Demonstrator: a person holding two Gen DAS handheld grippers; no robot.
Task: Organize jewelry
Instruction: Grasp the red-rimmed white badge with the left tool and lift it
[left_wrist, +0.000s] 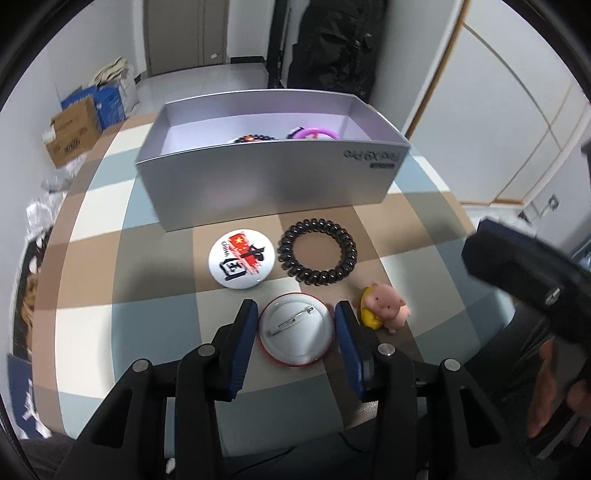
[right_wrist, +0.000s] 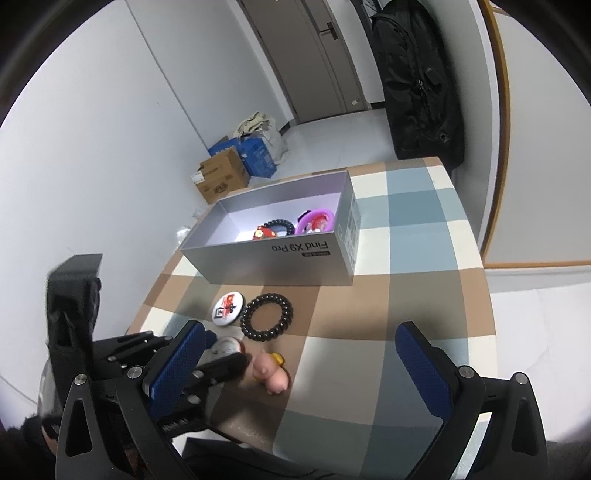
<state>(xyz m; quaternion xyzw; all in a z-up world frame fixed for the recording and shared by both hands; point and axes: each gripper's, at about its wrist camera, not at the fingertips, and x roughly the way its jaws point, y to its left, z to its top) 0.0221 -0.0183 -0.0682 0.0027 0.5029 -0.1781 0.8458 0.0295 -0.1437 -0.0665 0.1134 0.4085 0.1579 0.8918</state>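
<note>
Left wrist view: left tool (left_wrist: 296, 334) clamped on face-down pin badge (left_wrist: 295, 332) on checked surface (left_wrist: 155, 266), pig figurine (left_wrist: 388, 304) just beside. Beyond: printed badge (left_wrist: 242, 258), black coil hair tie (left_wrist: 317, 252), silver box (left_wrist: 266, 181). Right wrist view: right tool (right_wrist: 301, 363) spread wide, holding nothing.

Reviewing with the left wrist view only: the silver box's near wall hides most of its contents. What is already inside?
Observer: In the silver box: a black coil tie, a red charm and a purple ring.
Operator: The left gripper clamps the upturned badge. Is the other one free?
Observer: Yes, the right gripper stands wide open with nothing between its pads.
</note>
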